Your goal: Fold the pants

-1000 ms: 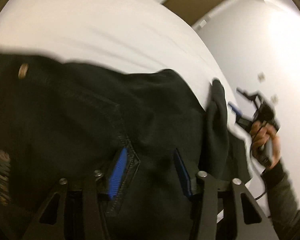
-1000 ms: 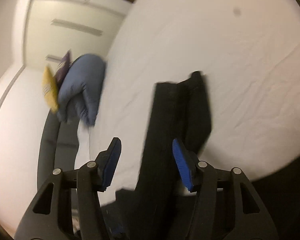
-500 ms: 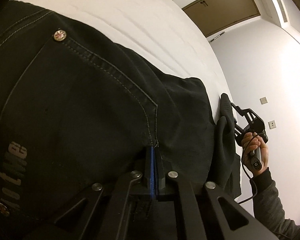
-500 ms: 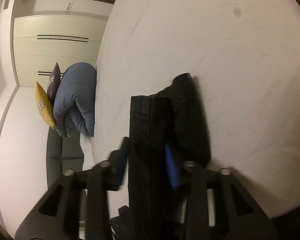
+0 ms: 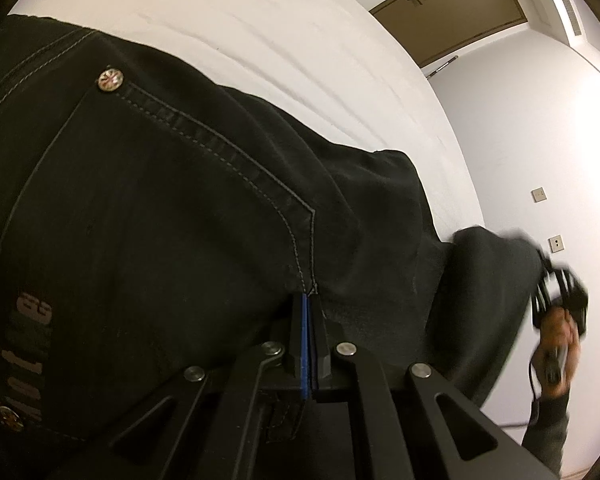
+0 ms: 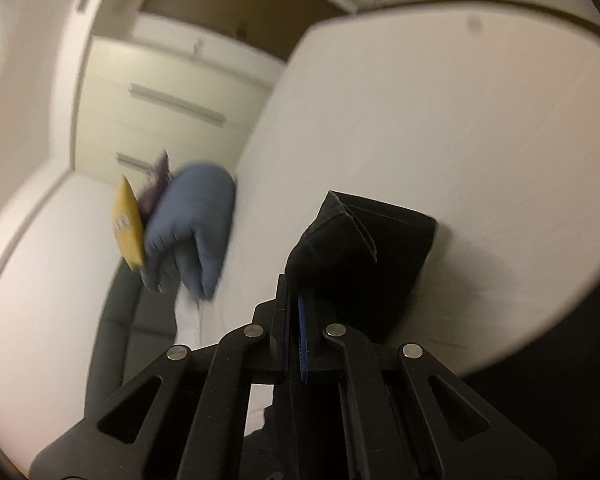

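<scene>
A: On the white bed (image 5: 300, 32), nearest the left gripper (image 5: 308, 312), how far along are the pants (image 5: 160, 208)?

B: Early, I judge; the left gripper is clamped tight on the seat, just at the lower corner of the back pocket (image 5: 180, 184), with black cloth pinched between its blue pads; the waist end lies spread flat on the bed; no finished fold shows there.

A: And the right gripper (image 6: 300, 320)?

B: Pinched shut on the leg end, the cloth bunched between its jaws; that end looks raised off the bed, its layers doubled; carrying it over toward the waist appears to be what is left.

A: The material?

B: Heavy black denim, matte, with pale double stitching; a round metal rivet (image 5: 110, 79) sits at the pocket's upper corner; grey lettering runs down the cloth beside the pocket.

A: Beyond the pants?

B: The bed's sheet is smooth, faintly creased; past its far edge, a soft blue folded quilt (image 6: 192, 232) beside a yellow cushion (image 6: 128, 228); all blurred.
</scene>
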{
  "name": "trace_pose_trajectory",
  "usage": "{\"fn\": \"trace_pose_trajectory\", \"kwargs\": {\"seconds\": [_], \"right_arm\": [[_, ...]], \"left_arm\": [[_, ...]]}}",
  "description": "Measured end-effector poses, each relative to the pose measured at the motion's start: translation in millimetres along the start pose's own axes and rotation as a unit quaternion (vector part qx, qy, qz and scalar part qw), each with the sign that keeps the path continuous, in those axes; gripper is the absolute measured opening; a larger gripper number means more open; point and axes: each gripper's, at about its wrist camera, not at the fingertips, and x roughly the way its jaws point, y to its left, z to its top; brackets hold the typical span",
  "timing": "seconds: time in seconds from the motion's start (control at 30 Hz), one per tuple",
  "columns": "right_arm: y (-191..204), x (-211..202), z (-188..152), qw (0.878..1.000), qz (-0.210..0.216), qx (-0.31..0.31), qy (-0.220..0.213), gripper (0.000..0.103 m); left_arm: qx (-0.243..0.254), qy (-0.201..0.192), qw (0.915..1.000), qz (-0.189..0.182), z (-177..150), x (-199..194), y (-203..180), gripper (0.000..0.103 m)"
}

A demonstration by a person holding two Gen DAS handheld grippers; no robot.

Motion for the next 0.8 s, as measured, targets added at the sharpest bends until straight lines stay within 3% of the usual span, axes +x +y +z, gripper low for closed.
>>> {"fn": "trace_pose_trajectory", "kwargs": {"seconds": [0.1,0.23,0.3,0.43,0.7,0.8], "right_arm": [[-33,-63,-18,0.997,-0.042,0.039,-0.042,0.002],[-99,-108,-56,0.985,-0.129,0.107,-0.051,0.002],[-127,-123,-76,0.978,-0.135,0.146,-0.061,0.002],[-138,-137,-100,0.975,-0.130,0.166,-0.075,0.002],[-141,-145,-100,0.974,-0.123,0.170,-0.086,0.002],[-142,-146,-105,0.975,-0.147,0.150,-0.075,0.002]], "left_arm": [[0.006,0.002,1.0000,0.007,0,-1,-3,0.005],[0.009,0.008,0.9999,0.011,4,-1,-6,0.005],[0.015,0.012,0.9996,0.019,5,1,-12,0.005],[0.025,0.014,0.9990,0.035,7,3,-22,0.005],[0.033,0.013,0.9981,0.050,10,4,-31,0.005],[0.029,0.013,0.9984,0.046,9,4,-33,0.005]]}}
